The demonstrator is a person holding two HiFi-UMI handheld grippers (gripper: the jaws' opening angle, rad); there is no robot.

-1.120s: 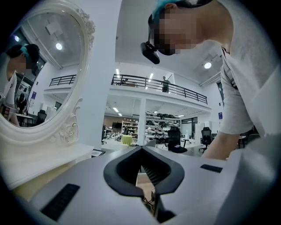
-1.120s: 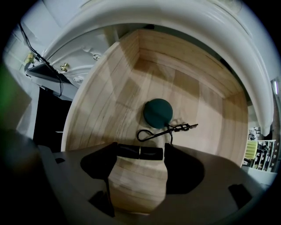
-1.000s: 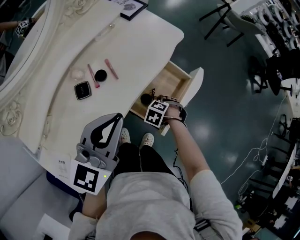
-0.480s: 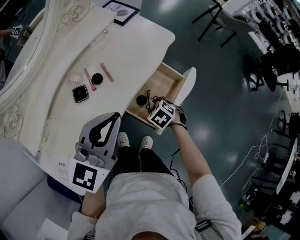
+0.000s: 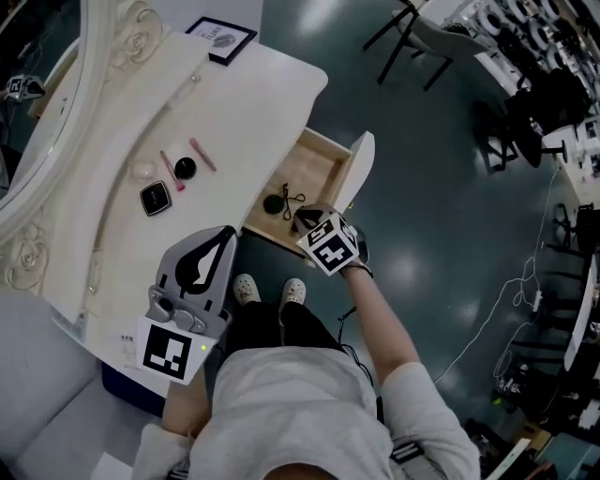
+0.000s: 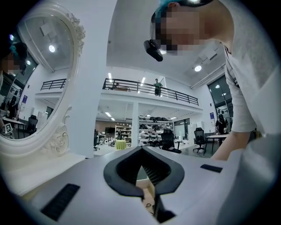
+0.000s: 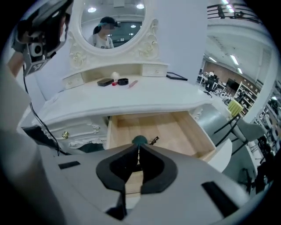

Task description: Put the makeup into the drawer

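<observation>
The wooden drawer (image 5: 323, 159) of the white dressing table (image 5: 253, 103) stands pulled open. In it lie a dark round makeup item (image 5: 273, 203) and a black clip (image 5: 293, 198). My right gripper (image 5: 305, 221) hovers over the drawer's near edge and points down into it; its jaws have just closed, with nothing between them. In the right gripper view the shut tips (image 7: 138, 146) sit just before the round item (image 7: 139, 140). On the tabletop lie a black compact (image 5: 156, 198), a black jar (image 5: 185, 168), a pink stick (image 5: 202, 155) and a red lipstick (image 5: 172, 172). My left gripper (image 5: 230, 234) is shut and empty, held level by my lap.
An ornate oval mirror (image 7: 113, 17) backs the table, with small drawers (image 7: 154, 69) below it. A framed card (image 5: 221, 38) lies at the far end. The drawer front (image 5: 359, 169) juts into the aisle. Black chairs (image 5: 412, 28) stand beyond, on the dark floor.
My right gripper has risen out of the drawer and its jaws have gone from open to shut. The round item stays lying in the drawer. The left gripper has barely moved.
</observation>
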